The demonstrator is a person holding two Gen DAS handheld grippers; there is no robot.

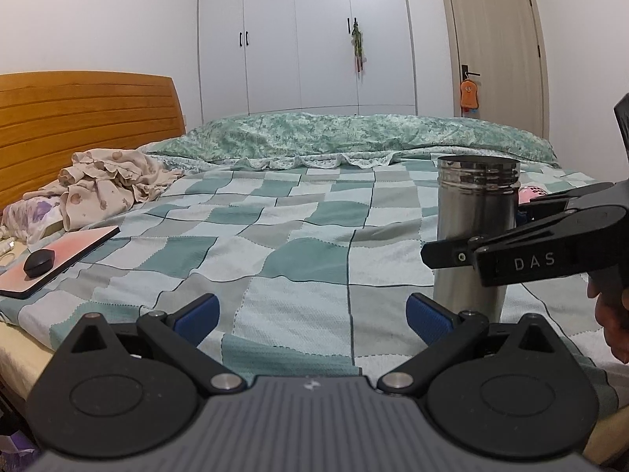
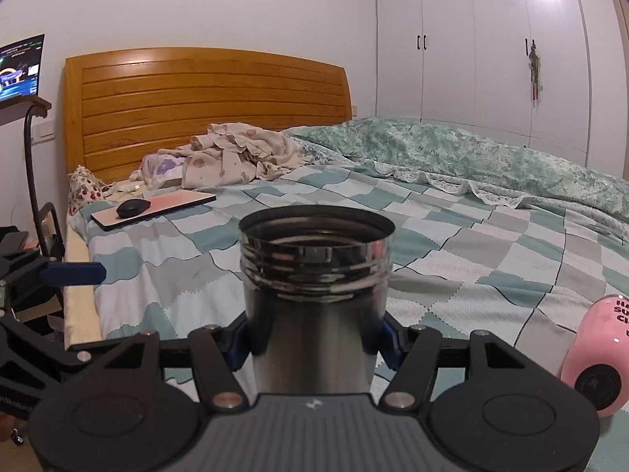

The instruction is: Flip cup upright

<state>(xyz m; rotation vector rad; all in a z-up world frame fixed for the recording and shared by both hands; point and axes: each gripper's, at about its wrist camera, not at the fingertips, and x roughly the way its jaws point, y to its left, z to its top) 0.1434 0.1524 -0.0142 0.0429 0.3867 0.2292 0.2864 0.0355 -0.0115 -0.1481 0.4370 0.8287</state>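
Note:
A stainless steel cup (image 2: 314,306) stands upright with its open threaded mouth up, on the checked bedspread (image 2: 471,244). My right gripper (image 2: 314,338) is shut on the cup's body, blue pads pressing both sides. In the left wrist view the cup (image 1: 475,216) stands at the right, with the right gripper's black finger (image 1: 452,253) across its middle. My left gripper (image 1: 312,312) is open and empty, low over the bedspread, to the left of the cup.
A pink mug (image 2: 597,358) lies on its side at the right of the cup. A pink tablet with a black mouse (image 1: 39,261) lies near the bed's left edge. Crumpled clothes (image 1: 110,181) and a green quilt (image 1: 354,133) lie further back.

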